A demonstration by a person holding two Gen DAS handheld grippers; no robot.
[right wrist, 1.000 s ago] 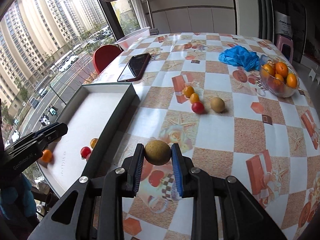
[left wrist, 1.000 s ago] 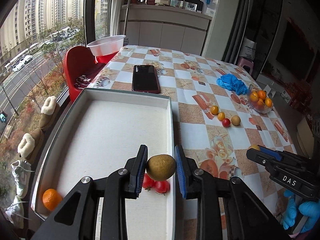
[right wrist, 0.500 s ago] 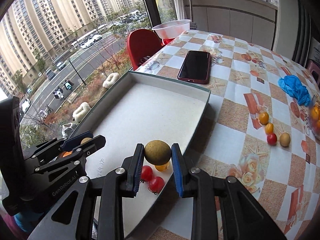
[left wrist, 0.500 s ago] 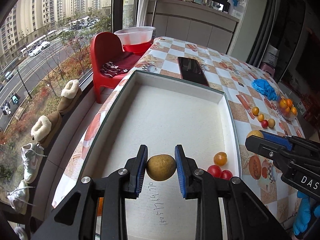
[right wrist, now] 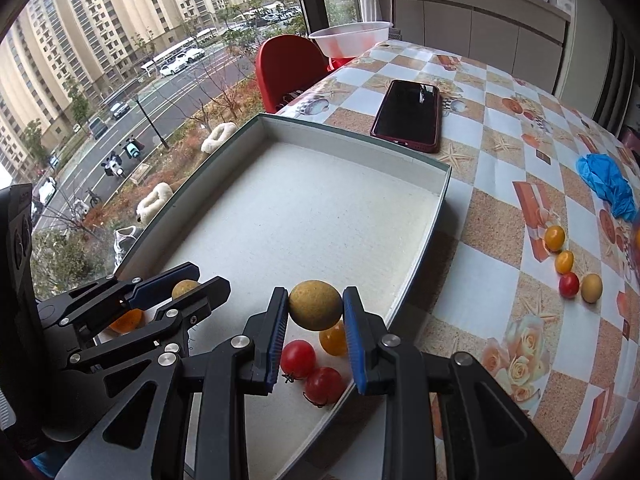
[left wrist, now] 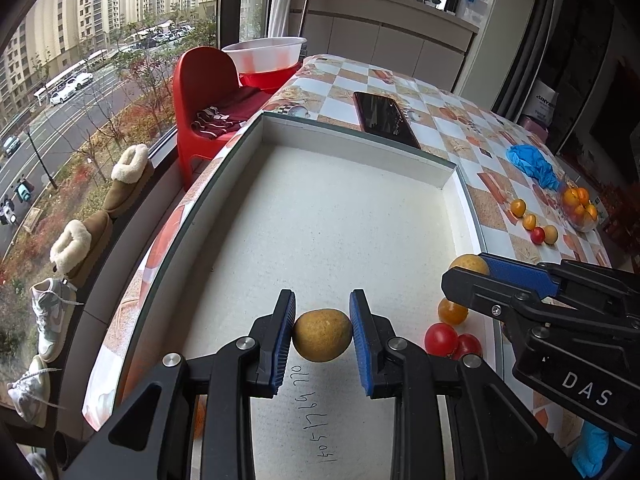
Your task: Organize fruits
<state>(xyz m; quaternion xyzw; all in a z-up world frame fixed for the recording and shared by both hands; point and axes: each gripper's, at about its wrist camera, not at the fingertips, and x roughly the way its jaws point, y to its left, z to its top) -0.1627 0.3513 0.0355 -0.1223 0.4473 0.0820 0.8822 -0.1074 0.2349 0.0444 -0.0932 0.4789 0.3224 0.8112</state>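
Observation:
My left gripper (left wrist: 322, 334) is shut on a brown round fruit (left wrist: 322, 335) just above the floor of the white tray (left wrist: 352, 140), near its front. My right gripper (right wrist: 315, 307) is shut on a second brown fruit (right wrist: 316, 305) over the tray's front right corner. Under it lie two red cherry tomatoes (right wrist: 298, 358) and a yellow one (right wrist: 334, 340). An orange (right wrist: 126, 320) lies in the tray behind the left gripper (right wrist: 184, 286). The right gripper also shows in the left wrist view (left wrist: 472, 266).
Loose small fruits (right wrist: 564, 262) lie in a row on the checkered tablecloth right of the tray. A glass bowl of oranges (left wrist: 578, 210), a blue glove (right wrist: 608, 184) and a dark phone (right wrist: 408, 114) are further back. A red chair (left wrist: 208, 92) and a white basin (left wrist: 262, 50) stand at the window side.
Both grippers have moved left from the table over the tray, each still holding its brown fruit. The left gripper has come down towards the tray floor.

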